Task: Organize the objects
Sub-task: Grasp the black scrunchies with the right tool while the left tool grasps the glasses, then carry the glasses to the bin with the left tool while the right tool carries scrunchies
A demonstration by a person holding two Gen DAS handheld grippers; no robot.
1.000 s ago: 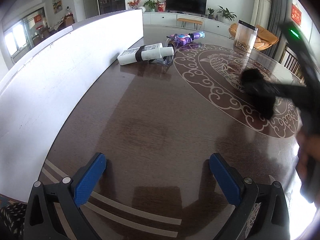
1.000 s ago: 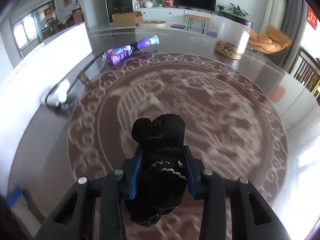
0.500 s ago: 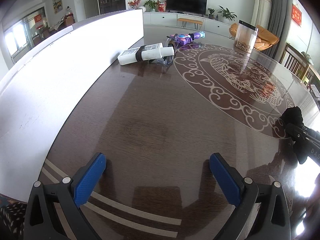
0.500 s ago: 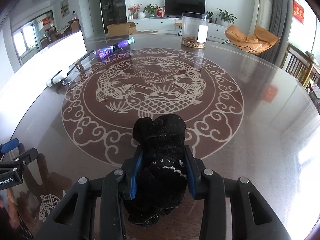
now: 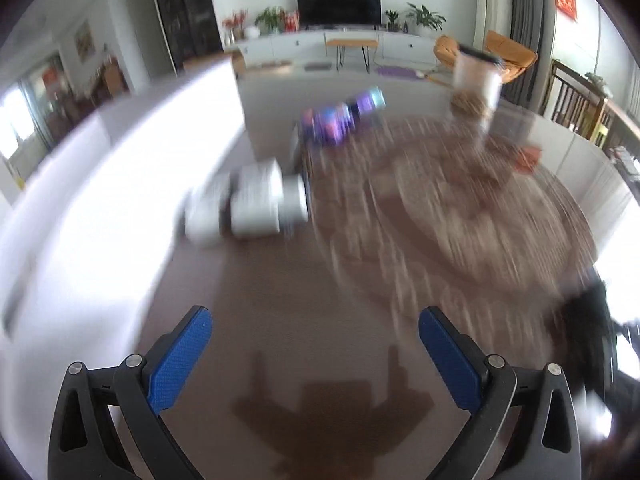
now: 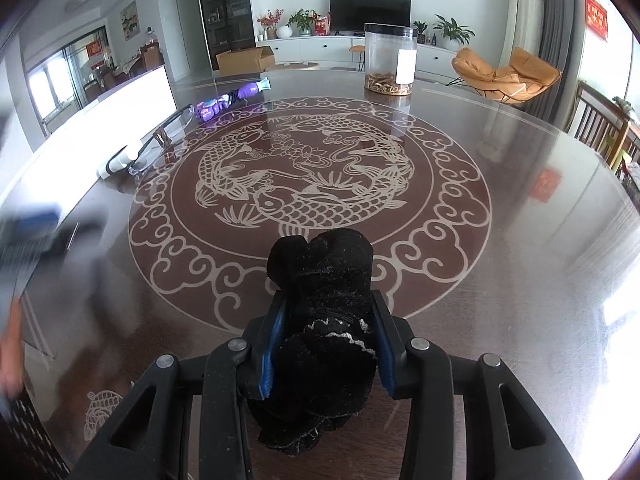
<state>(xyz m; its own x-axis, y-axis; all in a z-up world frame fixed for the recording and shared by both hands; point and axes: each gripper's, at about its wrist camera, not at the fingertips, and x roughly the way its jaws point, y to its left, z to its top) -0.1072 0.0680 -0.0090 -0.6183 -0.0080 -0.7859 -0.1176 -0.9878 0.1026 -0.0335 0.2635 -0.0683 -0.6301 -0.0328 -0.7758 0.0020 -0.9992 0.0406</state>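
Now our left gripper point(image 5: 316, 344), jaws spread and empty, has swung toward the white bottle point(image 5: 248, 204) by the wall, while our right gripper point(image 6: 326, 344) keeps pinching the black sock point(image 6: 324, 320) above the table point(image 6: 520, 240); another pickup looks likely.

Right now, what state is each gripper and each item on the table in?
Left gripper: open, holding nothing.
Right gripper: shut on the black fabric bundle.
White bottle: lying on its side by the white board.
Purple toy: lying flat.
Clear cylindrical jar: upright, contents only at the bottom.
Thin-framed glasses: resting on the table beside the bottle.
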